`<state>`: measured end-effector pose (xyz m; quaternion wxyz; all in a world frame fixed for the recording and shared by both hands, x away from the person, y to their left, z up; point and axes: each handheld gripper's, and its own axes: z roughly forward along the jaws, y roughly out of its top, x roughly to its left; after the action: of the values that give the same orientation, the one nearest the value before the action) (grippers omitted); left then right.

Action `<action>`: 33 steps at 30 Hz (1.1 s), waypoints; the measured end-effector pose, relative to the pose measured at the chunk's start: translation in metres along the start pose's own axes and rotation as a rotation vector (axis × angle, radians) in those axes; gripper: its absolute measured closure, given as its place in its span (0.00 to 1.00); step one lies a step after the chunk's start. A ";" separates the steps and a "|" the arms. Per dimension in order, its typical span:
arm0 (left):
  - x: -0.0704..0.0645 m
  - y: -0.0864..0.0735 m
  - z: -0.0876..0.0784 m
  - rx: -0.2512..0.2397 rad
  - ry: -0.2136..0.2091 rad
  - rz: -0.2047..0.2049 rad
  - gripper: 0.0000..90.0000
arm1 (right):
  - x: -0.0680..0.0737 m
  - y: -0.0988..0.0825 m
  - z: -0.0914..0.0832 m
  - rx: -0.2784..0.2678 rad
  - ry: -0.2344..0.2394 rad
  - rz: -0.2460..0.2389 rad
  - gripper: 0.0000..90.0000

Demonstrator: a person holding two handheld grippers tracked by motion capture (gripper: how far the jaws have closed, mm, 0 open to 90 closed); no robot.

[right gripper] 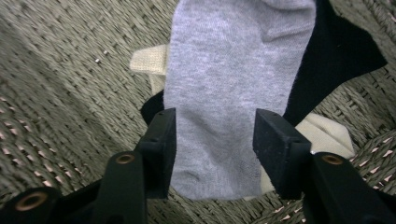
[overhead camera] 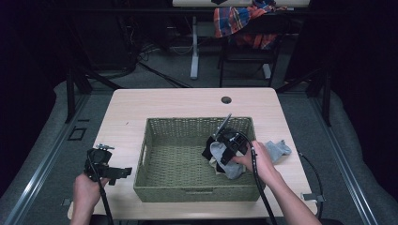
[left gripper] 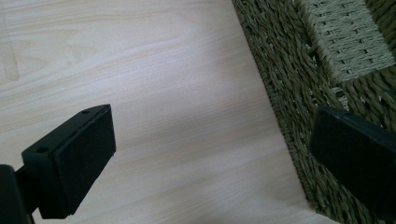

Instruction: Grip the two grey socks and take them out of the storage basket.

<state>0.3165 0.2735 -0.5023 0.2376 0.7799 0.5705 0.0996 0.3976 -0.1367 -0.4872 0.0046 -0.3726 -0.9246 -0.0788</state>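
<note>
R gripper [right gripper: 212, 140] down in basket [overhead camera: 155, 180], right end; jaws about half open, astride grey sock [right gripper: 233, 84], pads at its edges, firm pinch not confirmable. Sock atop black and cream socks. L gripper [left gripper: 210, 158] wide open, empty, over table [left gripper: 163, 93] beside basket wall.

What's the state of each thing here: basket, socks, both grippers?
Basket: upright on the table, holds a small sock pile.
Grey sock: on top of the pile, lying between the right gripper's jaws.
Black sock: under the grey one.
Cream sock: at the bottom, partly covered.
Second grey sock: on the table, outside the basket.
Right gripper: half closed, straddling the grey sock.
Left gripper: open, empty, beside the basket.
</note>
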 end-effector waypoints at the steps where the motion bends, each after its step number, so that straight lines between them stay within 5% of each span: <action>1: 0.000 0.000 0.000 0.001 0.001 0.001 0.01 | 0.000 0.000 0.002 -0.003 0.000 0.001 0.58; 7: 0.000 0.000 0.000 -0.003 0.002 0.000 0.01 | 0.002 0.003 0.012 0.037 -0.029 0.004 0.63; 16: 0.000 -0.001 -0.001 -0.002 0.001 0.002 0.01 | 0.003 0.002 0.017 0.047 -0.007 -0.001 0.94; 33: -0.001 0.000 0.000 0.006 -0.002 0.008 0.01 | 0.004 -0.014 -0.052 -0.139 0.008 -0.010 0.96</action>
<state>0.3161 0.2723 -0.5020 0.2354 0.7828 0.5676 0.0981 0.3830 -0.1518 -0.4372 -0.0183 -0.3670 -0.9187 -0.1445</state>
